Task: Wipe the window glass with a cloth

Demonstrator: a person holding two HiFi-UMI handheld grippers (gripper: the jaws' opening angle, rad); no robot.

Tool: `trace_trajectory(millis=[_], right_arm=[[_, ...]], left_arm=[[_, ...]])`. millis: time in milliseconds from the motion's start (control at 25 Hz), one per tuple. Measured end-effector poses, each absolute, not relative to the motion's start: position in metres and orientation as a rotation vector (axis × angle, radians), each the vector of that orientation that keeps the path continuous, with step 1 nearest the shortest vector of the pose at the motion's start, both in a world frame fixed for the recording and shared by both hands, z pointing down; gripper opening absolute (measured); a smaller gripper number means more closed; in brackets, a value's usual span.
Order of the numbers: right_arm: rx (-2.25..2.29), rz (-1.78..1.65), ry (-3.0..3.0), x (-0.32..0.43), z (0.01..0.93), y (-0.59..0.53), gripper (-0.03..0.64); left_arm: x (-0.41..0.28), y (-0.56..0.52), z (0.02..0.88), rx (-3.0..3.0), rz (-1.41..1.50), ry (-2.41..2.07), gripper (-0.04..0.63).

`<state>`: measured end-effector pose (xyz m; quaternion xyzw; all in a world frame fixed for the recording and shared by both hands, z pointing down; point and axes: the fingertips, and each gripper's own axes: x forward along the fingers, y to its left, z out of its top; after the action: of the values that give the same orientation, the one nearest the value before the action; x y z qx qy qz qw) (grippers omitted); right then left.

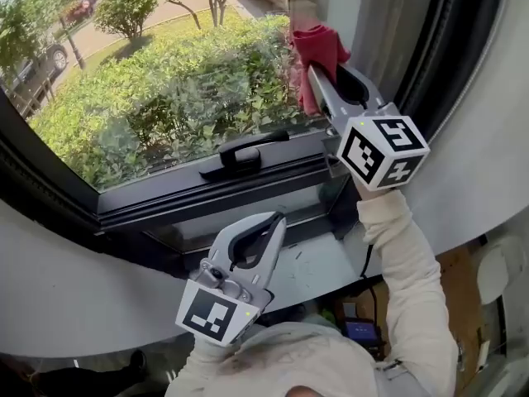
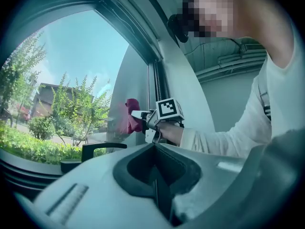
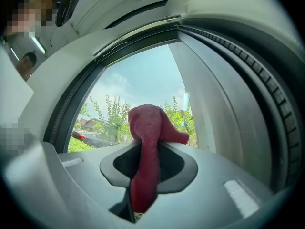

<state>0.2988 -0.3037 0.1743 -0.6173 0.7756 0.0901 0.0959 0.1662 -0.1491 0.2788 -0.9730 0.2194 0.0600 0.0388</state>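
Nearest me, at six o'clock, the left gripper [image 1: 278, 219] hung idle, fingers closed together on nothing. At one o'clock the right gripper [image 1: 321, 73] pinched a red cloth [image 1: 317, 46], seemingly against the window glass [image 1: 165, 81] near its right frame. Wiping looked under way. The next stroke would call for steady pressure, sweeping toward nine o'clock.

A white sill [image 1: 74, 296] curves across the near side, below a dark window frame [image 1: 190, 209]. A black handle [image 1: 241, 154] is fixed on the frame's lower rail near the middle, lying roughly level. The window glass [image 1: 165, 73] fills the far side. A paler ledge [image 1: 318, 271] at the near right bears faint small marks.
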Motion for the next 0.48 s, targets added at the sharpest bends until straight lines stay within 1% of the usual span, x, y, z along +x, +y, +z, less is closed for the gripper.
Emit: trace_trajectory(millis=[280, 480], right_arm=[[-1.879, 0.265, 2.231, 0.337, 0.168, -0.299, 0.106], [-1.907, 0.236, 2.165, 0.359, 0.173, -0.296, 0.107]], left_arm=[[0.182, -0.148, 0.278, -2.986, 0.171, 0.645, 0.0], [0.179, -0.15, 0.279, -2.987, 0.155, 0.655, 0.0]])
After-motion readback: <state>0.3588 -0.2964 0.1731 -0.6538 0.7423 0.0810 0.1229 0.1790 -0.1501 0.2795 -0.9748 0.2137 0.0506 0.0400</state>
